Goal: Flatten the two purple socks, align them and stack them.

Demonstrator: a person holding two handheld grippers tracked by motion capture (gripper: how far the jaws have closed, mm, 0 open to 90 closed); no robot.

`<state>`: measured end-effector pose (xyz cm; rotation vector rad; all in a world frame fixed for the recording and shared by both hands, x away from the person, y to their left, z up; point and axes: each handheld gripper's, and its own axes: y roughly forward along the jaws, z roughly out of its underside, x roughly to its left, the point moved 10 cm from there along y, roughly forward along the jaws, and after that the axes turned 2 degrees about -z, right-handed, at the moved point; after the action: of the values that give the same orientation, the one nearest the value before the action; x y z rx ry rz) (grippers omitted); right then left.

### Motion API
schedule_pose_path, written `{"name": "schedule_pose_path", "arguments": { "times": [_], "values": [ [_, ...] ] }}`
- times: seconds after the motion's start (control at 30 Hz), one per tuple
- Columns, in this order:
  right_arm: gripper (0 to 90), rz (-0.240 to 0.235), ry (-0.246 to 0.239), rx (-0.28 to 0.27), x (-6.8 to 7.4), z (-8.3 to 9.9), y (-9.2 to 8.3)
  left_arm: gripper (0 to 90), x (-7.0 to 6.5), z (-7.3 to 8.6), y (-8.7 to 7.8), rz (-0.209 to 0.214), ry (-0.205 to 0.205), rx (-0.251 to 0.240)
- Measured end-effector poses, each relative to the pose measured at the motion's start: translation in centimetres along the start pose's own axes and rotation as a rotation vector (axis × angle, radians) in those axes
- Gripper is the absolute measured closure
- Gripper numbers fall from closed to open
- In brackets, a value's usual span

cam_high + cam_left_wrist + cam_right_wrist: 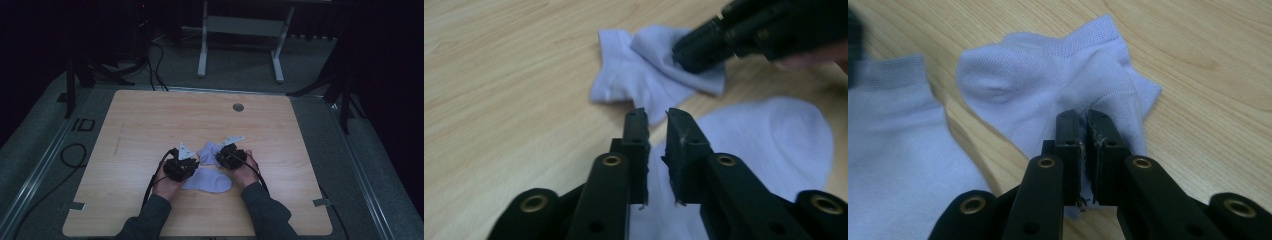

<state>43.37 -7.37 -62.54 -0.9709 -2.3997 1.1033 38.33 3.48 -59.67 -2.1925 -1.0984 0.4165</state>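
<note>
Two pale lavender ankle socks lie on the wooden table [150,115]. One sock [210,181] [774,140] [888,150] lies flat near the person. The other sock [206,150] [624,75] [1038,70] sits folded and bunched just beyond it. My right gripper [218,156] [1084,116] is shut on a fold of the bunched sock, and the left gripper view shows its black tip [686,52] pinching that cloth. My left gripper [194,169] [656,117] hovers at the edge of the flat sock with a narrow gap between its jaws and no cloth pinched.
A round grommet [238,107] sits in the table's far middle. Cables [72,155] trail over the floor at the left. A metal frame [240,30] stands beyond the far edge. Both forearms come in from the near edge.
</note>
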Motion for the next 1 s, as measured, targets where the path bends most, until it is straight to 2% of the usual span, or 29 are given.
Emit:
{"name": "schedule_pose_path", "arguments": {
  "times": [0.17, 0.37, 0.47, 0.53, 0.73, 1.0],
  "values": [
    [83.9, -0.002, -0.003, 0.002, 0.3, 0.1, 0.0, 87.5, -0.3, -0.7, 2.0, -0.008, 0.023, 0.029],
    [83.9, -0.004, 0.0, 0.0, 0.3, 0.1, 0.0, 88.5, -0.1, -0.7, 4.3, -0.021, 0.045, 0.085],
    [83.9, -0.006, 0.001, 0.0, 0.3, 0.1, 0.0, 88.9, 0.0, -0.4, 5.2, -0.027, 0.041, 0.112],
    [83.9, -0.008, 0.004, 0.0, 0.3, 0.1, 0.0, 89.1, 0.2, -0.5, 5.2, -0.03, 0.035, 0.115],
    [83.2, -0.018, 0.014, -0.006, 0.3, 0.1, -0.1, 89.6, 0.3, -0.5, 5.3, -0.052, 0.069, 0.122],
    [79.8, -0.022, 0.038, -0.013, -0.3, 0.5, -0.6, 89.7, 0.3, -0.4, 5.3, -0.047, 0.071, 0.12]
  ]
}}
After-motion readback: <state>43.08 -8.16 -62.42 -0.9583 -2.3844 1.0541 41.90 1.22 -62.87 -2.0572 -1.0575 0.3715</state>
